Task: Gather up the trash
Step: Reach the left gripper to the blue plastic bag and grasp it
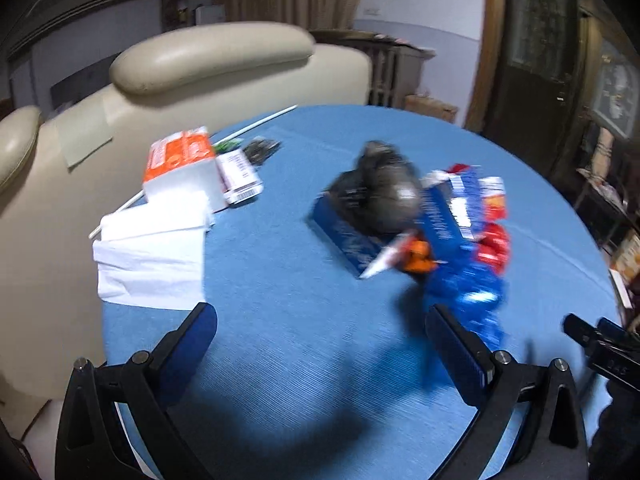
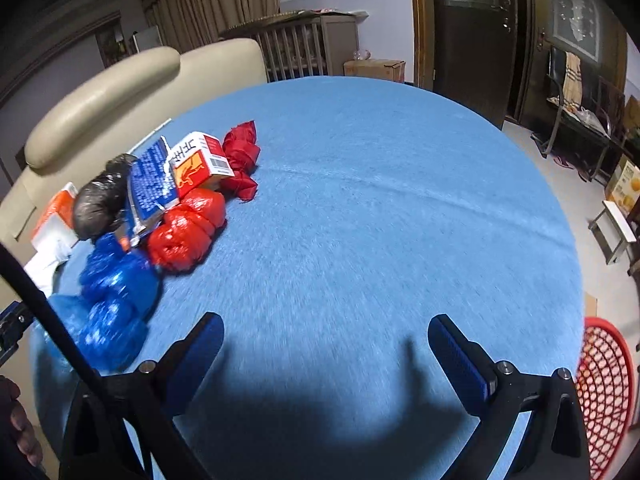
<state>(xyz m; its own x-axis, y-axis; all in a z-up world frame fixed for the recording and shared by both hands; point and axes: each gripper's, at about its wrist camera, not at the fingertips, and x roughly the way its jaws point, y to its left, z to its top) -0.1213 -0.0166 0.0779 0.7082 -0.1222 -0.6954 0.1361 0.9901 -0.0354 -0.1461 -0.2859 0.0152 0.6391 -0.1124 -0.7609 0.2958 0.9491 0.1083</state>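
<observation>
Each hand-held gripper (image 1: 320, 320) has black arms (silver screws), blue pads (image 2: 460, 356).

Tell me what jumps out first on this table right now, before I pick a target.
A heap of trash on the round blue table: blue plastic bag nearest, red plastic bag beside it, black bag behind. White tissues lie apart at the table's left edge. Both grippers, left and right, hover open, empty.
</observation>
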